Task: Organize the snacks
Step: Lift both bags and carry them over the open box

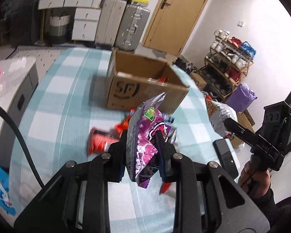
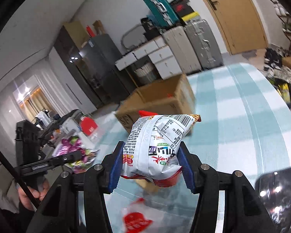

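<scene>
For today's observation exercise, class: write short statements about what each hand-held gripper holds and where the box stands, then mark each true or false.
1. The left hand-held gripper grips a crinkly purple foil snack bag. True.
2. The right hand-held gripper is empty. False: it clamps a white printed snack packet with a barcode.
3. The brown cardboard box is open on top. True.
4. The box stands on a bare wooden floor. False: it stands on the pale blue-and-white checked cloth.

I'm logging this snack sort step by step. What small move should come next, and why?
Probably carry the left gripper forward over the open cardboard box and release there. It is shut on the purple snack bag, held above the checked cloth, while the right gripper also holds a white snack bag.
</scene>
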A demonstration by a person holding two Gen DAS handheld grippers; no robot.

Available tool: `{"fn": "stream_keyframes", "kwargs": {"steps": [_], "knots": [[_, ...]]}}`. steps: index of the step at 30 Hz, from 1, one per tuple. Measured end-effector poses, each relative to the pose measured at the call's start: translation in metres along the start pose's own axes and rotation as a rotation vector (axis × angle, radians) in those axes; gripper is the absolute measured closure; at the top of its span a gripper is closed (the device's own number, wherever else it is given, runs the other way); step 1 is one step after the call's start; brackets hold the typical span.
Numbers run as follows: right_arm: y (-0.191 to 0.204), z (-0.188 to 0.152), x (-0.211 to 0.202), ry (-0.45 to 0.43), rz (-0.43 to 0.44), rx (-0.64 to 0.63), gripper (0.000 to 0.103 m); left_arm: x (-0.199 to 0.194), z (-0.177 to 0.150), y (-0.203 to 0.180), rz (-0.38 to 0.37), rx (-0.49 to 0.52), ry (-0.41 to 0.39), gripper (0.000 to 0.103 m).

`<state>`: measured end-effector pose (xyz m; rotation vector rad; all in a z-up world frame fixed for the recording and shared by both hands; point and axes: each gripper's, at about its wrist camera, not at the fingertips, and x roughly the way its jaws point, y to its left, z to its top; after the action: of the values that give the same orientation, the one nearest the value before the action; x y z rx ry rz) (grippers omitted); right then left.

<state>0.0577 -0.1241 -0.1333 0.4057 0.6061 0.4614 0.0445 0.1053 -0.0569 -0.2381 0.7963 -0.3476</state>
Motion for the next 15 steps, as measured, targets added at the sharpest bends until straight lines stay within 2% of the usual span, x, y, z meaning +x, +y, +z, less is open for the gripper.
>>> {"fn": "stream_keyframes", "kwargs": {"steps": [6,10,15], "knots": [[0.026,0.027,-0.005,0.003,0.087,-0.009,0.049,-0.006,0.037,-0.021,-0.032,0.065,-0.029,0.080],[0.038,0.046,-0.005,-0.004,0.138,-0.004,0.049,-0.011,0.065,-0.027,-0.048,0.061,-0.069,0.080],[0.052,0.075,-0.004,-0.027,0.167,-0.025,0.049,-0.007,0.102,-0.028,-0.068,0.044,-0.077,0.080]]}}
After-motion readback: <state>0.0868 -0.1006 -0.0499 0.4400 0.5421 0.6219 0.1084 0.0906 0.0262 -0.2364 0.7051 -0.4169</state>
